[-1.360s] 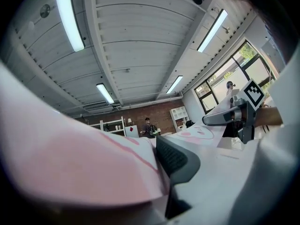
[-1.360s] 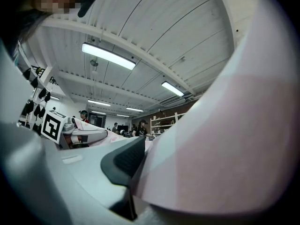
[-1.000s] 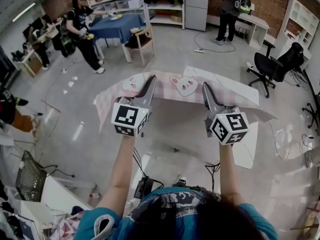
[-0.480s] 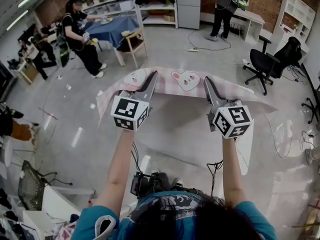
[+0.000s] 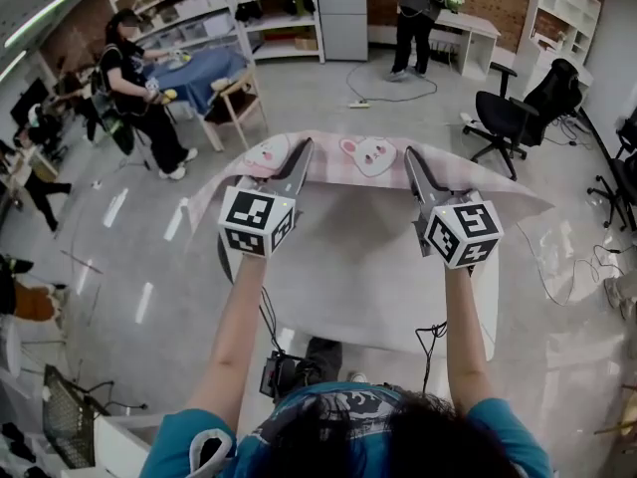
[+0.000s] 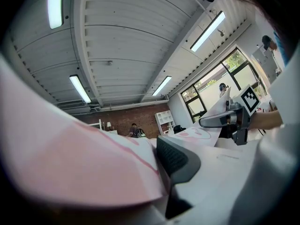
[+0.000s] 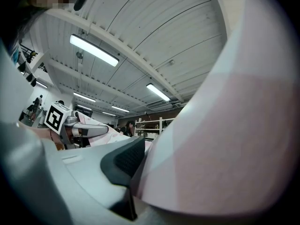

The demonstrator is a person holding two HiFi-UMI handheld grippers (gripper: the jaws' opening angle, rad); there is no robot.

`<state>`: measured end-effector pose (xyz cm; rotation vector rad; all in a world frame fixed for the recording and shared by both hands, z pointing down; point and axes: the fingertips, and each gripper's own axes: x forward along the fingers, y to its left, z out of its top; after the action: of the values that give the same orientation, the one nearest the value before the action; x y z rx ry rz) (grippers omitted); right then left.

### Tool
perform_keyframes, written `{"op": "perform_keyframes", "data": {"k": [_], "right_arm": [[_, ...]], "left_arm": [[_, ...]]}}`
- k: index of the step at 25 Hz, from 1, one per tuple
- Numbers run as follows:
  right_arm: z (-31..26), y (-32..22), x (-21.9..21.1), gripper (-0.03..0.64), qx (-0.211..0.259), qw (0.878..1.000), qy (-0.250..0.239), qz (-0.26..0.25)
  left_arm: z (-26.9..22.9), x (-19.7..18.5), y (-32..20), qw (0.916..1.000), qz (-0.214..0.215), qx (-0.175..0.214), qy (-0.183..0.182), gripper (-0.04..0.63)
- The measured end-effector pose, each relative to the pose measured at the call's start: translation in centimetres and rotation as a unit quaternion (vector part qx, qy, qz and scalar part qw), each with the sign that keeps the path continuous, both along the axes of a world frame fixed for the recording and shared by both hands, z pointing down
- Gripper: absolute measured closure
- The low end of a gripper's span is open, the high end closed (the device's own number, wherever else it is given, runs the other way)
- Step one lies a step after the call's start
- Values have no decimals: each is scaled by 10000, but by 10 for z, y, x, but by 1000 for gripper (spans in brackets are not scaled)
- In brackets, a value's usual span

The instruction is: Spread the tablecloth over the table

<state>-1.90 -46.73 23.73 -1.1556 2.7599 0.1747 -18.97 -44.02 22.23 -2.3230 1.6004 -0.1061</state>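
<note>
The tablecloth [image 5: 348, 237] is pink, with bunny faces along its far edge [image 5: 366, 155] and a pale underside. It hangs stretched between my two grippers, above a white table whose corner [image 5: 486, 312] shows at the right. My left gripper [image 5: 304, 149] is shut on the cloth's left part; in the left gripper view the pink fabric [image 6: 93, 163] is pinched against the black pad [image 6: 174, 157]. My right gripper [image 5: 410, 157] is shut on the right part, with fabric [image 7: 215, 144] pressed against its pad [image 7: 125, 158]. Each gripper view shows the other gripper across the cloth.
A black office chair [image 5: 513, 118] stands at the right, with cables [image 5: 383, 93] on the floor beyond the cloth. At the far left a person [image 5: 134, 88] stands by a blue-covered table [image 5: 204, 68] and a wooden chair [image 5: 234, 108]. Another person [image 5: 413, 18] stands at the back desk.
Both grippers have carried the cloth forward together, still holding it. More of the cloth now covers the white table, and the room behind has come closer.
</note>
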Motion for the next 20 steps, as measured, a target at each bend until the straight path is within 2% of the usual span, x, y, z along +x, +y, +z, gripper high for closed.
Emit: {"op": "perform_keyframes", "data": {"k": [5, 9, 15, 20], "right_arm": [[2, -49, 3, 546, -72, 9996, 61, 272], [-32, -96, 3, 546, 92, 9988, 23, 478], [-66, -147, 10, 546, 682, 9937, 63, 885], [-90, -168, 32, 546, 1289, 9841, 210, 1205]], "left_arm": [[5, 0, -59, 9990, 360, -123, 254, 513], [-29, -2, -112, 9972, 634, 26, 391, 512], [-64, 5, -167, 9922, 981, 691, 353, 512], [-84, 28, -196, 9804, 1382, 1378, 283, 511]]}}
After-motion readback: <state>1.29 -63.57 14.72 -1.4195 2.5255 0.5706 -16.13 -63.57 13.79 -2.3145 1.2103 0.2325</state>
